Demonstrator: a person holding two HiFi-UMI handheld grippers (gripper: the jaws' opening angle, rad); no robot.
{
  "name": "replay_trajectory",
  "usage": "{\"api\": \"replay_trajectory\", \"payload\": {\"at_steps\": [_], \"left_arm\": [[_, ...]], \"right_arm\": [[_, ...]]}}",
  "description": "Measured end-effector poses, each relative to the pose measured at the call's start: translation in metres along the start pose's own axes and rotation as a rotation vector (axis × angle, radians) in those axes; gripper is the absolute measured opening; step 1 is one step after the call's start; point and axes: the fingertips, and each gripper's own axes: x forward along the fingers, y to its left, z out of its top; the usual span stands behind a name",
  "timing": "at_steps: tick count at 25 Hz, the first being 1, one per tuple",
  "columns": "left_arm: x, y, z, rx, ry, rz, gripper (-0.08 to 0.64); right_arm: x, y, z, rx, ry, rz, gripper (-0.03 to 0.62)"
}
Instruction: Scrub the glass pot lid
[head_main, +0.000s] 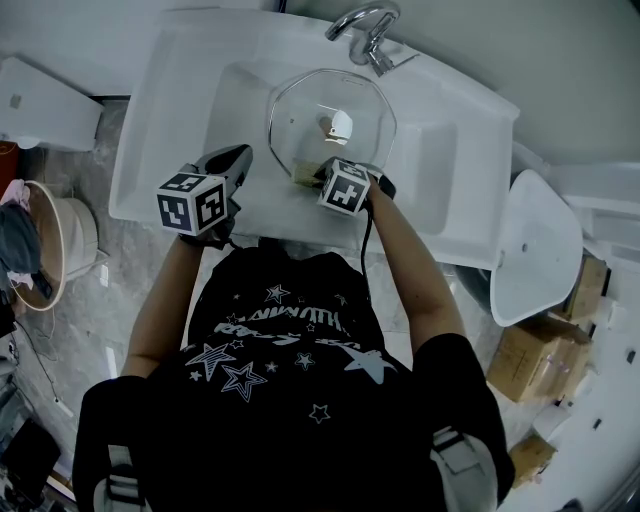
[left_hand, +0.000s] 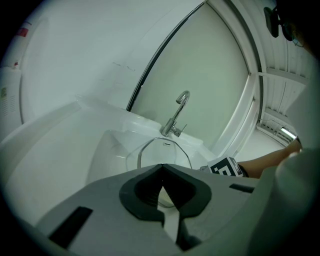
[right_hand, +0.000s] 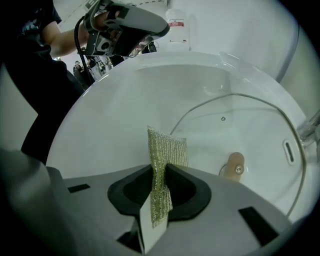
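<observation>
The glass pot lid (head_main: 300, 115) lies in the basin of the white sink (head_main: 180, 120), filling most of the bowl, with its knob (head_main: 340, 125) at its middle. In the right gripper view the lid's metal rim curves across the basin, and the tan knob (right_hand: 235, 165) sits just past the jaws.

At the lid's 6 o'clock edge is a gold-green mesh scouring pad (right_hand: 162, 155), pinched upright between the jaws of the right gripper (right_hand: 157, 172), which are clamped tight on its lower half. From the head view, that right gripper (head_main: 318, 175) points towards 11 o'clock over the sink's near rim, and the pad (head_main: 305, 172) sits at the lid's edge. I cannot tell whether pad and glass touch.

The left gripper (head_main: 240, 155) hovers at the lid's 8 o'clock, over the sink's front ledge and clear of the glass. Its own view shows the jaws of the left gripper (left_hand: 161, 167) pressed together with nothing between them, and the lid (left_hand: 160, 150) ahead.

The chrome faucet (head_main: 365, 30) stands at the lid's 12 o'clock.
</observation>
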Motion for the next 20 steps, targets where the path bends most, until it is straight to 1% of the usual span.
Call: {"api": "replay_trajectory", "payload": {"at_steps": [5, 8, 11, 14, 17, 20], "left_arm": [[-0.001, 0.002, -0.001, -0.002, -0.001, -0.002, 0.008], [-0.001, 0.002, -0.001, -0.001, 0.000, -0.004, 0.008], [0.001, 0.003, 0.000, 0.000, 0.001, -0.007, 0.008], [0.003, 0.003, 0.001, -0.001, 0.003, -0.012, 0.008], [0.005, 0.001, 0.003, 0.000, 0.001, -0.018, 0.008], [0.007, 0.003, 0.006, -0.001, -0.001, -0.019, 0.008]], "right_arm": [[0.001, 0.007, 0.001, 0.024, -0.004, 0.052, 0.077], [0.003, 0.015, -0.005, 0.043, 0.019, 0.096, 0.077], [0.003, 0.018, -0.010, 0.050, 0.042, 0.123, 0.077], [0.002, 0.022, -0.011, 0.064, 0.044, 0.146, 0.077], [-0.004, 0.018, -0.010, 0.061, 0.023, 0.124, 0.076], [-0.016, 0.004, -0.007, 0.044, -0.012, 0.062, 0.069]]}}
